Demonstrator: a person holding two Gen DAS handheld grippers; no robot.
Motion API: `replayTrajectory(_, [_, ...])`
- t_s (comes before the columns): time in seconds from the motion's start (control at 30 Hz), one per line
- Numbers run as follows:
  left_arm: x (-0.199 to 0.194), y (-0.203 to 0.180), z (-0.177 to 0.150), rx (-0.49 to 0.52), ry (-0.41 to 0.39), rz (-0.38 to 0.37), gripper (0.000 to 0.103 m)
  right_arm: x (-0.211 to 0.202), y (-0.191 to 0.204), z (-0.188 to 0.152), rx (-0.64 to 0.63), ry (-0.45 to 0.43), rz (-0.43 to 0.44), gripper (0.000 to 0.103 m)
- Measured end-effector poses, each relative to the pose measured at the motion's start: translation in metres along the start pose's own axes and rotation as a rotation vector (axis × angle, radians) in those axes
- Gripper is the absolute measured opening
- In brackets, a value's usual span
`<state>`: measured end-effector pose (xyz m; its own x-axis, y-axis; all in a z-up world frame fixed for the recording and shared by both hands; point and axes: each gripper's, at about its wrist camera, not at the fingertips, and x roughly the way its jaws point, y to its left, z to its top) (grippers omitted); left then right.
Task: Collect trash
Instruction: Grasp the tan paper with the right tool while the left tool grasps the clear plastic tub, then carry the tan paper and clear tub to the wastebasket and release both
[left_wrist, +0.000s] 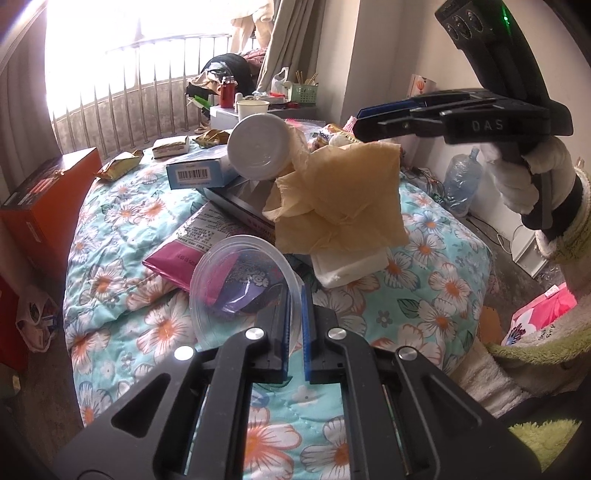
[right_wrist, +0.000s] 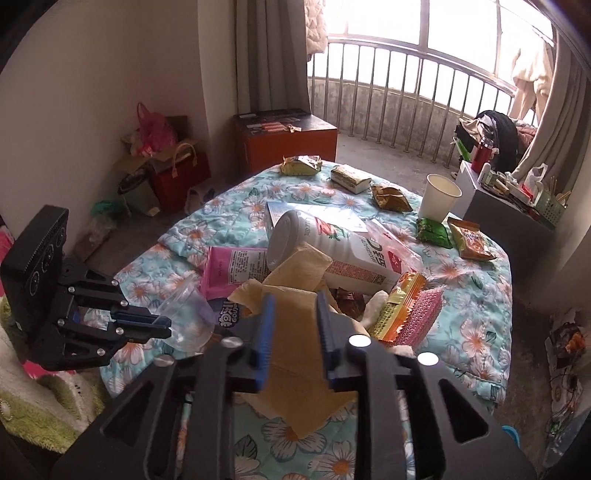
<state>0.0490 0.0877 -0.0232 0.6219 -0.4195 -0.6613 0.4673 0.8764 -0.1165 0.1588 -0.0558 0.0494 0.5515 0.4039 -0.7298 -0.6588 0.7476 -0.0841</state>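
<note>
My left gripper (left_wrist: 294, 306) is shut on the rim of a clear plastic cup (left_wrist: 240, 284), which lies tilted over a pink wrapper (left_wrist: 184, 251); it also shows in the right wrist view (right_wrist: 162, 325) with the cup (right_wrist: 192, 317). My right gripper (right_wrist: 293, 325) is shut on a tan paper napkin (right_wrist: 295, 354) and holds it up; in the left wrist view the gripper (left_wrist: 364, 123) carries the napkin (left_wrist: 343, 199) above the pile. A white bottle (right_wrist: 332, 251) lies on its side behind the napkin.
A floral quilt (right_wrist: 472, 332) covers the table. Snack wrappers (right_wrist: 469, 240), a paper cup (right_wrist: 439, 199), a blue box (left_wrist: 199, 173) and a white foam piece (left_wrist: 347, 267) lie on it. An orange box (right_wrist: 284, 136) and bags (right_wrist: 173, 173) stand beyond.
</note>
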Motion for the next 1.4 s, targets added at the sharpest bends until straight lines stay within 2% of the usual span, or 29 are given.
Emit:
replayTrajectory(0.1, [0.001,0.0,-0.002,-0.001,0.005,0.003,0.004,0.014,0.004,0.005,-0.061,0.047,-0.008,0.048])
replayTrajectory(0.33, [0.004,0.004,-0.005,-0.016,0.011,0.0,0.004,0.059,0.008,0.007,-0.164,0.193,-0.039,0.048])
replayTrajectory(0.4, [0.004,0.006,-0.004,-0.024,0.009,-0.003,0.004,0.066,0.012,0.002,-0.19,0.225,-0.047,0.028])
replayTrajectory(0.43, [0.004,0.007,-0.004,-0.026,0.007,-0.004,0.004,0.068,0.014,0.0,-0.191,0.237,-0.043,0.006])
replayTrajectory(0.47, [0.004,0.008,-0.004,-0.029,0.006,-0.005,0.004,0.066,0.014,-0.001,-0.179,0.233,-0.044,0.004])
replayTrajectory(0.67, [0.001,0.009,-0.004,-0.026,-0.001,0.009,0.004,0.021,0.007,0.006,-0.075,0.089,-0.022,0.003])
replayTrajectory(0.8, [-0.006,0.011,-0.001,-0.037,-0.021,0.025,0.004,-0.027,-0.006,0.012,0.049,-0.055,-0.002,0.003])
replayTrajectory(1.0, [-0.024,0.01,0.007,-0.054,-0.068,0.028,0.004,-0.095,-0.028,-0.001,0.214,-0.233,-0.039,0.003])
replayTrajectory(1.23, [-0.045,-0.003,0.029,-0.02,-0.143,0.003,0.004,-0.148,-0.049,-0.041,0.374,-0.35,-0.138,0.003])
replayTrajectory(1.4, [-0.053,-0.021,0.053,0.033,-0.195,-0.059,0.004,-0.158,-0.06,-0.075,0.496,-0.377,-0.195,0.003])
